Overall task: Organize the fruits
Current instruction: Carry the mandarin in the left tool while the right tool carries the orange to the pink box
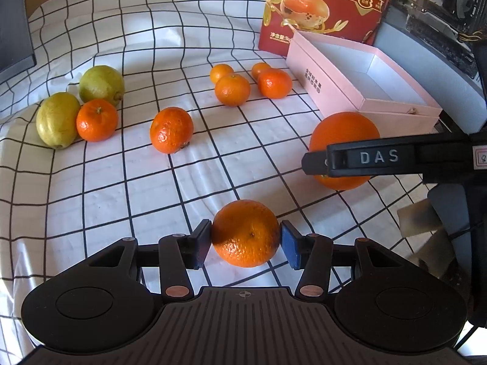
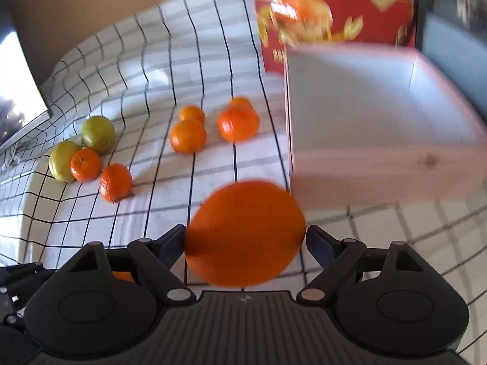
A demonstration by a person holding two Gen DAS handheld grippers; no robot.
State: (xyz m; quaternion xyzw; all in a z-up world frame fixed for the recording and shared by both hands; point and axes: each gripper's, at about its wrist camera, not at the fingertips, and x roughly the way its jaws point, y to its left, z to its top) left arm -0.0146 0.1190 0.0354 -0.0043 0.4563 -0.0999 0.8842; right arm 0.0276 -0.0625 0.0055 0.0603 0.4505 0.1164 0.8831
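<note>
My left gripper [image 1: 246,240] is shut on a mandarin [image 1: 246,233] just above the checked cloth. My right gripper [image 2: 246,240] is shut on a large orange [image 2: 246,233]; it shows in the left wrist view [image 1: 316,164] gripping that orange [image 1: 344,133] beside the pink box [image 1: 322,91]. The pink box [image 2: 380,164] is open with a white inside. Several mandarins [image 1: 232,88] lie on the cloth, another mandarin [image 1: 171,130] nearer. Two yellow-green lemons [image 1: 57,119] lie at the left with a mandarin [image 1: 96,119] against them.
A red printed carton [image 1: 334,6] stands behind the pink box. A dark monitor [image 1: 12,24] stands at the far left. Electronics [image 1: 441,6] sit at the far right. The checked cloth [image 1: 121,197] covers the table.
</note>
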